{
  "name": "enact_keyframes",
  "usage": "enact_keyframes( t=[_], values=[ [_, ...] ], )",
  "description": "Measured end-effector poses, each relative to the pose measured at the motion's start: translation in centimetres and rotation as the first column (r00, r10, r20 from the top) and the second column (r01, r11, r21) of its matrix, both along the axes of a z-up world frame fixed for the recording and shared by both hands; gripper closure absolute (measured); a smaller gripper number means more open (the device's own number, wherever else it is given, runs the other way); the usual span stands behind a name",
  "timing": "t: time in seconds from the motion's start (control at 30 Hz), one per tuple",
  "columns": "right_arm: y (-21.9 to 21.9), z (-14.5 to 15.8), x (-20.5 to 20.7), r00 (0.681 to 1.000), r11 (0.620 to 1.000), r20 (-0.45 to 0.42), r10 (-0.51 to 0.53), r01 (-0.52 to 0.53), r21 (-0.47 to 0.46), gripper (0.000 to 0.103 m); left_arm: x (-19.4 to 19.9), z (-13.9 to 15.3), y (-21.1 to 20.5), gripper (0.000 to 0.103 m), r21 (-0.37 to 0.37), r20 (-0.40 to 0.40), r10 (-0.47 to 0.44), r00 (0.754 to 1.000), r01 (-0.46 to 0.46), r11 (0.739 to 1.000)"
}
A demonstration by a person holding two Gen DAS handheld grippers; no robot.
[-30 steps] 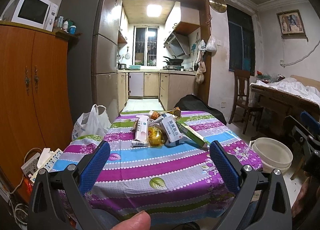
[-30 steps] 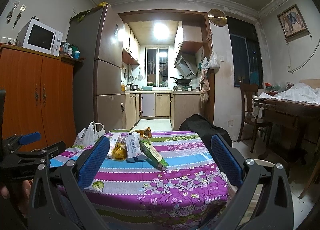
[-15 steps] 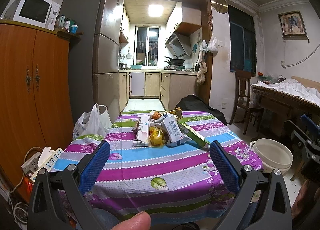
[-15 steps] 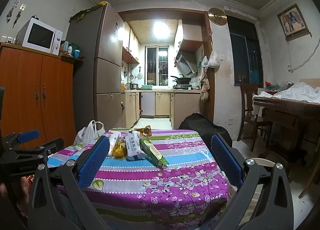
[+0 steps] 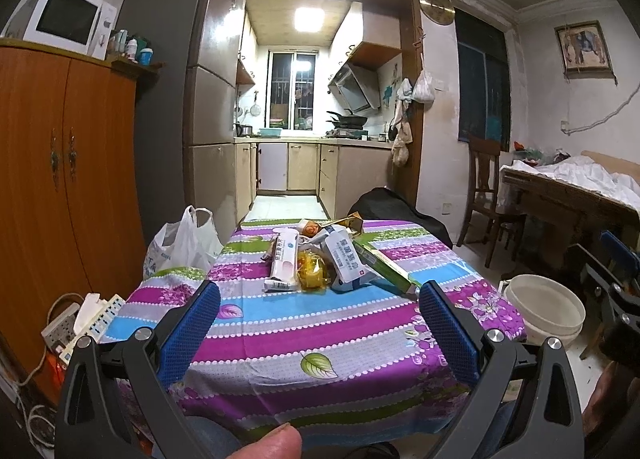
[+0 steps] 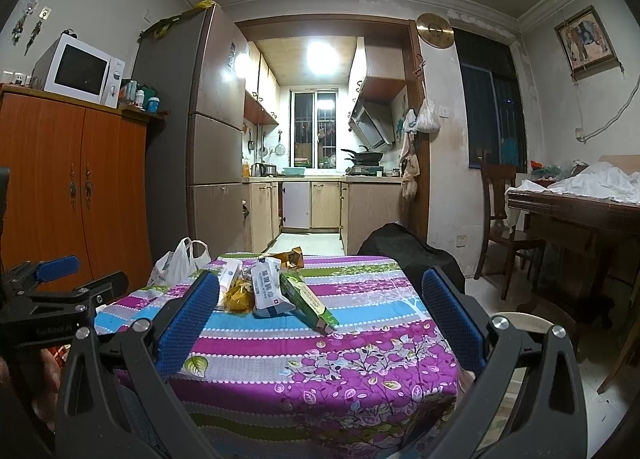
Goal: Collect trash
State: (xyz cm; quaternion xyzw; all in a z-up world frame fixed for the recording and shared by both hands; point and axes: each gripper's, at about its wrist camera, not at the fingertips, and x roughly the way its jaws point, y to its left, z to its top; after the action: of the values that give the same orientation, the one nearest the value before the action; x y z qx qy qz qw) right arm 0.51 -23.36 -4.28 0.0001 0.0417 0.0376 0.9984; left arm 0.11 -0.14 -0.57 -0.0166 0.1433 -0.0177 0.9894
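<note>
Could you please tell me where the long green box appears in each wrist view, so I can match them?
Left wrist: green box right of centre, at the pile's right edge.
Right wrist: green box near centre, rightmost of the pile.
Shared landmark: yellow wrapper.

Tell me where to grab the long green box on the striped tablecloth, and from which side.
Grip the green box across its narrow width near the near end, which sticks out free toward the right tool. Its far end lies against the white packet, so that end looks crowded. Come in from the front right, probably with open fingers straddling its long sides.
</note>
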Motion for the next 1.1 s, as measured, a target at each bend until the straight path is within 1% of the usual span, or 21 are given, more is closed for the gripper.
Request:
enact_keyframes(
  t=[0.13, 0.6, 1.1],
  values=[
    [0.05, -0.11, 0.02, 1.0, 1.0, -0.004, -0.001, 0.001, 0.0, 0.005, 0.17, 0.01, 0.56, 0.004, -0.022, -0.005, 0.002, 1.0, -0.002, 1.0],
    [0.4, -0.36, 0.48, 1.0, 1.0, -0.005, 0.007, -0.007, -0.011, 0.005, 0.37, -0.03, 0.66, 0.004, -0.024, -0.001, 0.007, 1.0, -0.007, 1.0],
    [0.89, -0.43, 0.86, 1.0, 1.0, -0.02, 0.016, -0.017, -0.017, 0.005, 0.9, -0.32, 0.99, 0.004, -0.018, -0.02, 0.012, 1.0, -0.012, 1.0]
  ],
)
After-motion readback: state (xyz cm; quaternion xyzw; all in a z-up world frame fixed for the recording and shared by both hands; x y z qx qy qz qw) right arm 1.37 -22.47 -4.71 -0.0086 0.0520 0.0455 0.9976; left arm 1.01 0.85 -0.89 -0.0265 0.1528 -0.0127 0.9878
